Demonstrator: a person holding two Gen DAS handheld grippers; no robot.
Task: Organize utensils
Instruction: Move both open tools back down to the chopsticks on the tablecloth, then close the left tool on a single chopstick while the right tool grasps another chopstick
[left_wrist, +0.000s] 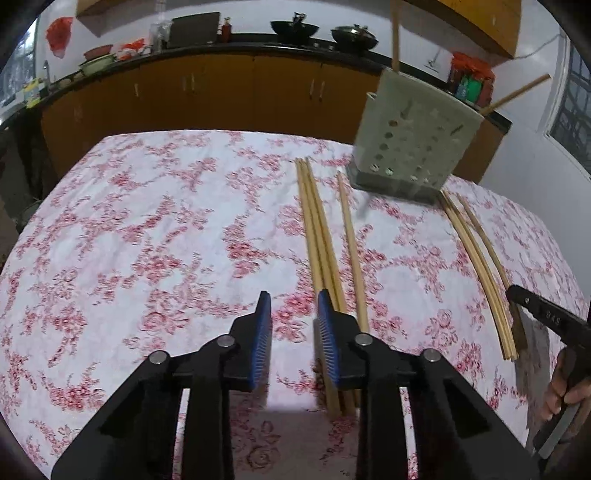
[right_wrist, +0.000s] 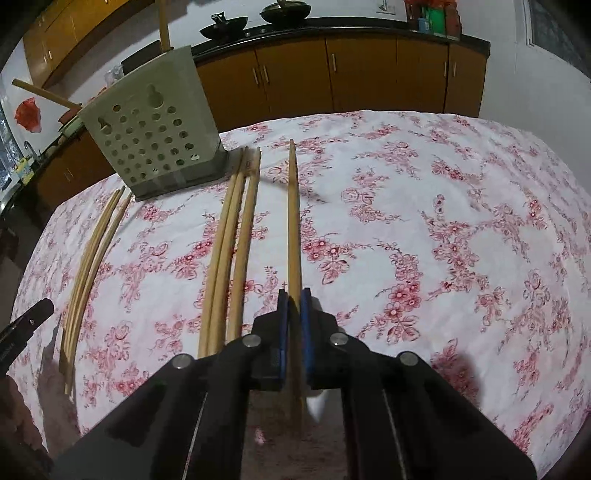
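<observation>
Bare wooden chopsticks lie lengthwise on the flowered tablecloth. My left gripper (left_wrist: 293, 306) hangs low over the cloth, open, with only cloth between its blue pads. A bundle of chopsticks (left_wrist: 319, 236) runs under its right finger, and a single stick (left_wrist: 352, 251) lies just beyond. A further group (left_wrist: 480, 266) lies to the right. My right gripper (right_wrist: 294, 295) is shut on one chopstick (right_wrist: 293, 214) that points away along the table. Three more sticks (right_wrist: 232, 240) lie to its left. The pale perforated holder (left_wrist: 413, 144) (right_wrist: 155, 136) stands at the far edge with chopsticks (right_wrist: 162, 22) upright in it.
The tablecloth (right_wrist: 443, 221) covers the whole table, whose far edge lies just behind the holder. Brown cabinets (right_wrist: 369, 77) and a dark counter with woks (left_wrist: 295, 29) run along the wall. A hand (left_wrist: 561, 387) holds the right tool, whose black finger (left_wrist: 543, 314) shows at the edge.
</observation>
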